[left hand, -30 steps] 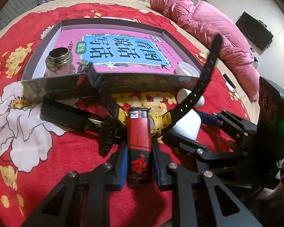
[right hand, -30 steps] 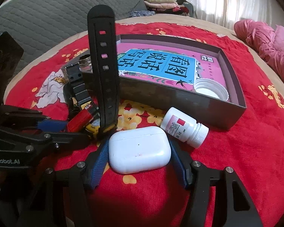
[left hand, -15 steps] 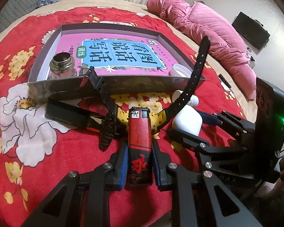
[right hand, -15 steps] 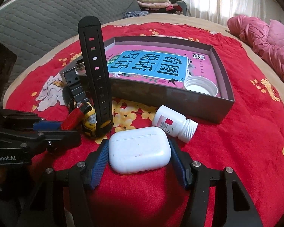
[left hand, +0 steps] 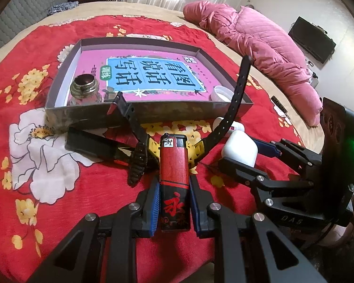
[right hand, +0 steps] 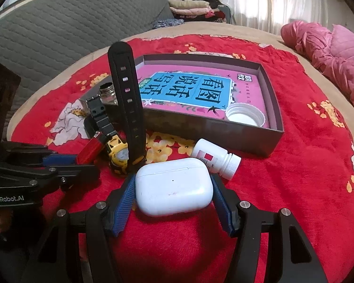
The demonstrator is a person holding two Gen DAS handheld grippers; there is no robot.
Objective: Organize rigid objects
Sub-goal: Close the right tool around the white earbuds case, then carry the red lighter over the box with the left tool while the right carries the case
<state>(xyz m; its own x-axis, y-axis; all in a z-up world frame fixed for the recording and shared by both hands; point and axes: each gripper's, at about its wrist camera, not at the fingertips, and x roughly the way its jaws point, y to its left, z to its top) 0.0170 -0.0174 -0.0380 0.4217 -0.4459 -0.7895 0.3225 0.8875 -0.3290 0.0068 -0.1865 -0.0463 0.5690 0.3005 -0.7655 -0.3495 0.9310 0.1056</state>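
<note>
My left gripper (left hand: 173, 202) is shut on a red and black lighter (left hand: 174, 179), held above the red blanket. My right gripper (right hand: 174, 195) is shut on a white earbuds case (right hand: 173, 189), also seen in the left wrist view (left hand: 239, 152). A yellow watch (right hand: 119, 155) with black straps (right hand: 127, 99) stands just beyond both grippers. A white pill bottle (right hand: 214, 159) lies by the grey box (right hand: 224, 134). The box holds a pink book (right hand: 200, 89), a small glass jar (left hand: 85, 89) and a white lid (right hand: 244, 115).
A black flat object (left hand: 92, 145) lies left of the watch. A pink quilted coat (left hand: 259, 40) lies at the bed's right. A grey headboard (right hand: 59, 28) and folded clothes (right hand: 191, 8) are behind. The red flowered blanket (left hand: 35, 165) covers the bed.
Both grippers have lifted and drawn back from the box with their objects, so the box and watch look farther away and lower.
</note>
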